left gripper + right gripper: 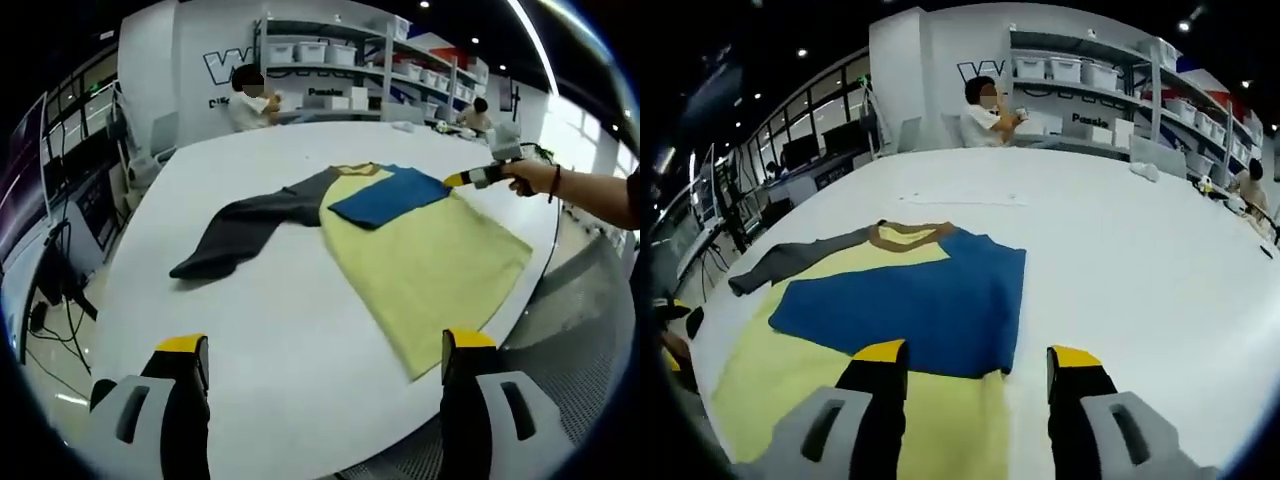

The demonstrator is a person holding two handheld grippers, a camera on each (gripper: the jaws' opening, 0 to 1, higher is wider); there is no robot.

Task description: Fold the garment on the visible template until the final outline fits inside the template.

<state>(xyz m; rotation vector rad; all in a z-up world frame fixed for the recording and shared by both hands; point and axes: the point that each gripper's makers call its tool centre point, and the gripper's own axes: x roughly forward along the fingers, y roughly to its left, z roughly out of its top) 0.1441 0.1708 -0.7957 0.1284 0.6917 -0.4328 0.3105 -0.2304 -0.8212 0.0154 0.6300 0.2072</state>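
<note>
Garment (420, 250) lying flat on the white table (270, 330), partly folded: the blue sleeve (920, 305) has been turned in over the yellow body, while the dark grey sleeve (250, 225) extends outward to the opposite side and the lower body is unfolded. Judged from this, roughly one fold is done; the grey sleeve and at least one body fold remain. No template outline can be made out on the table, perhaps because the cloth covers it. Left gripper (325, 360), jaws apart and empty, hovers off the garment's hem corner, the cloth lying ahead and toward its right jaw. Right gripper (978, 365), jaws likewise apart and holding nothing, sits over the blue sleeve's near edge, left jaw above the cloth, right jaw over bare table.
</note>
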